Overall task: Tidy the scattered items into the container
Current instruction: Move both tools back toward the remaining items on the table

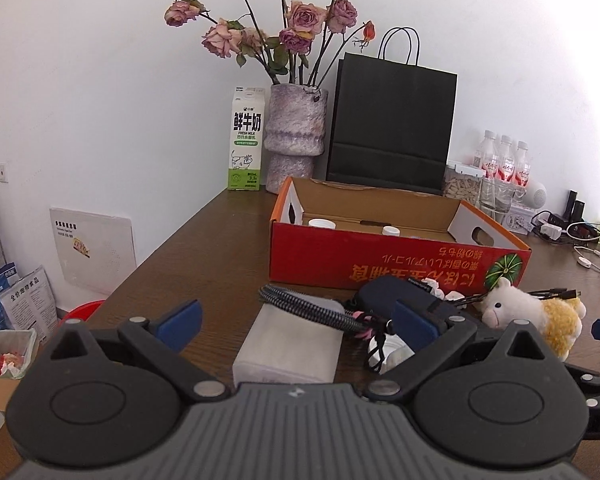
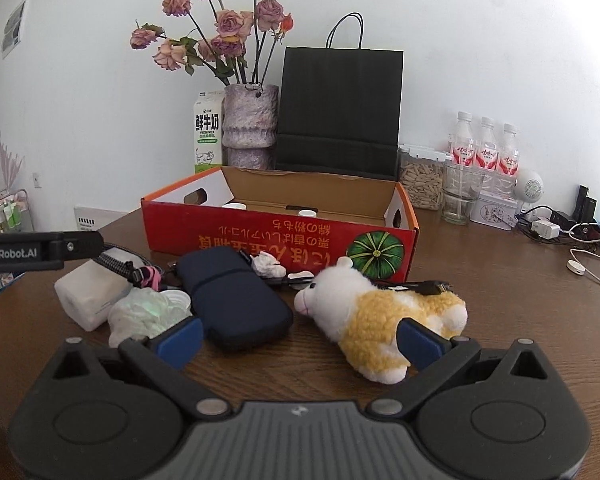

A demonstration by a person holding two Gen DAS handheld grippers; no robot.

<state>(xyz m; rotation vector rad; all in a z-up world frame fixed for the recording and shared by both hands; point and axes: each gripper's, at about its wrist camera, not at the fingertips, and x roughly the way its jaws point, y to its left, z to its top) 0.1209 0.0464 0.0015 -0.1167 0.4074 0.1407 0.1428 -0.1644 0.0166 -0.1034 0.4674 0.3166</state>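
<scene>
1. The left gripper [image 1: 296, 326] hung low over the brown table [image 1: 204, 240], its blue pads spread wide and holding nothing; a frosted white box [image 1: 288, 344] lay on the table between them, untouched.
2. A braided cable [image 1: 308, 306] ran across that white box's far corner, toward the dark blue pouch [image 1: 400, 296].
3. The right gripper [image 2: 300, 338] was also spread wide and empty, one blue pad just in front of a crumpled white bag [image 2: 144, 312], the other right at the plush sheep's [image 2: 380, 312] yellow back; whether it touched the fleece I could not tell.
4. The sheep lay on its side, nose toward the pouch, just in front of the red cardboard box [image 2: 276, 242].
5. That red box stood open behind the clutter, and two white bottle caps [image 2: 307, 213] peeked over its near wall.
6. Behind it stood a milk carton [image 2: 208, 136], a vase of dried roses [image 2: 250, 120] and a black paper bag [image 2: 340, 112], all against the wall.
</scene>
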